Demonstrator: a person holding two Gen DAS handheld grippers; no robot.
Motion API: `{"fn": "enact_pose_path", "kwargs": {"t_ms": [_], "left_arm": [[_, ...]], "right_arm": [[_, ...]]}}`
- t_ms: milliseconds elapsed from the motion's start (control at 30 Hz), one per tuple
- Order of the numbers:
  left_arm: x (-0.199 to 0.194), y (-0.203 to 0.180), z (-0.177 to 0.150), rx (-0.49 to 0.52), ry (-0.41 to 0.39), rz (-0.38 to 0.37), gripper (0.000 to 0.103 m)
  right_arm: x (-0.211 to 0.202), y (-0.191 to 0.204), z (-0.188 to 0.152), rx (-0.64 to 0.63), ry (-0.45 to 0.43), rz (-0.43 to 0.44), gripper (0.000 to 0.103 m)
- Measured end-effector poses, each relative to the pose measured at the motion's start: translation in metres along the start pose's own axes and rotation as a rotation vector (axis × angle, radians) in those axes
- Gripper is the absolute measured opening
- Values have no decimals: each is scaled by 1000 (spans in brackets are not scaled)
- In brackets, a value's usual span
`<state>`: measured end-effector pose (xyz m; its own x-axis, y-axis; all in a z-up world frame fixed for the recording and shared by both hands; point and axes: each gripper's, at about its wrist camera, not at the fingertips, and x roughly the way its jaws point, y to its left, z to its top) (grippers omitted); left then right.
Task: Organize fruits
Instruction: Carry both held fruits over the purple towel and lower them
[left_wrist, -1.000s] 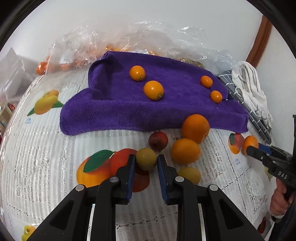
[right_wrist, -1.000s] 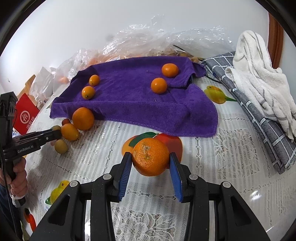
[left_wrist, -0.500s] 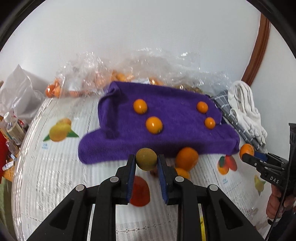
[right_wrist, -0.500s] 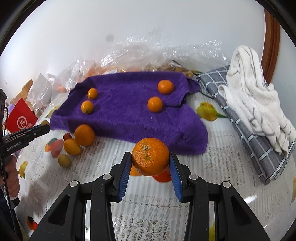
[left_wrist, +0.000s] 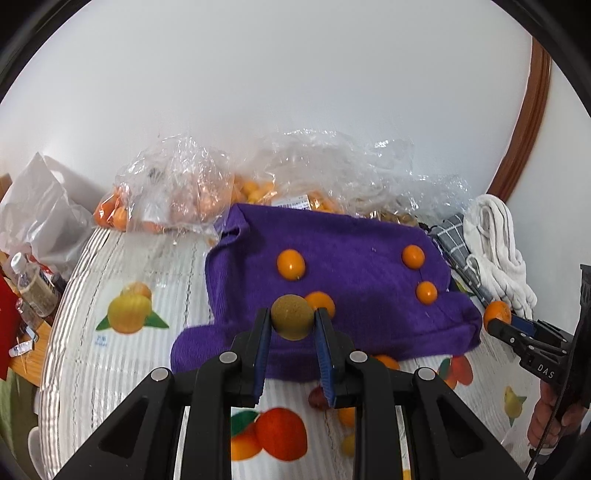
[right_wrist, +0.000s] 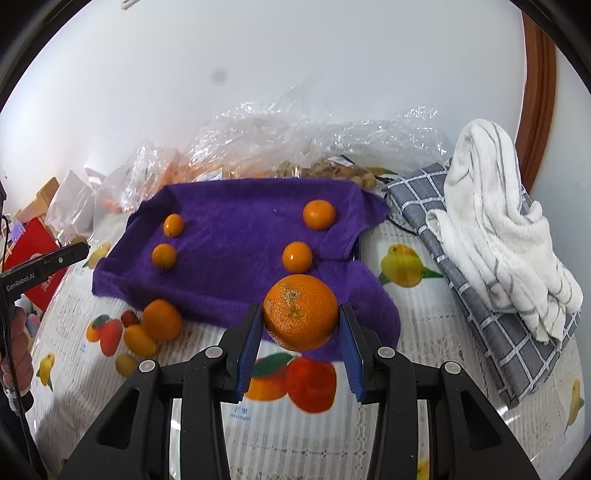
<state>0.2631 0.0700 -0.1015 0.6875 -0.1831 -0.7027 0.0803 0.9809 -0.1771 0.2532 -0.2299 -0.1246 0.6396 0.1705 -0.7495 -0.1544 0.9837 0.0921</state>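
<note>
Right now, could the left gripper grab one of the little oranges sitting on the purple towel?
Probably not yet. The left gripper is already shut on a greenish-brown fruit, so its jaws are full. The small oranges lie uncovered on the purple towel, so the way looks clear once it lets go.

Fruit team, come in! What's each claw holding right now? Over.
Left gripper shut on small olive-green round fruit. Right gripper shut on big orange mandarin. Purple towel ahead, nothing blocking.
</note>
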Motion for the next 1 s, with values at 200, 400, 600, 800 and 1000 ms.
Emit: {"fn": "enact_pose_path", "kwargs": {"t_ms": [200,400,600,800,1000], "left_arm": [[10,0,12,2,-4,-4,23],[28,1,19,-3,5,0,23],[56,10,11,-19,44,6,23],[70,13,3,-17,68,8,23],[79,12,-1,-8,86,0,23]], "right_arm": [[15,0,13,11,-3,0,41],[36,0,18,24,15,2,41],[60,3,17,12,51,-2,41],[83,7,14,-10,86,-13,41],[91,8,13,-21,93,-19,41]]}}
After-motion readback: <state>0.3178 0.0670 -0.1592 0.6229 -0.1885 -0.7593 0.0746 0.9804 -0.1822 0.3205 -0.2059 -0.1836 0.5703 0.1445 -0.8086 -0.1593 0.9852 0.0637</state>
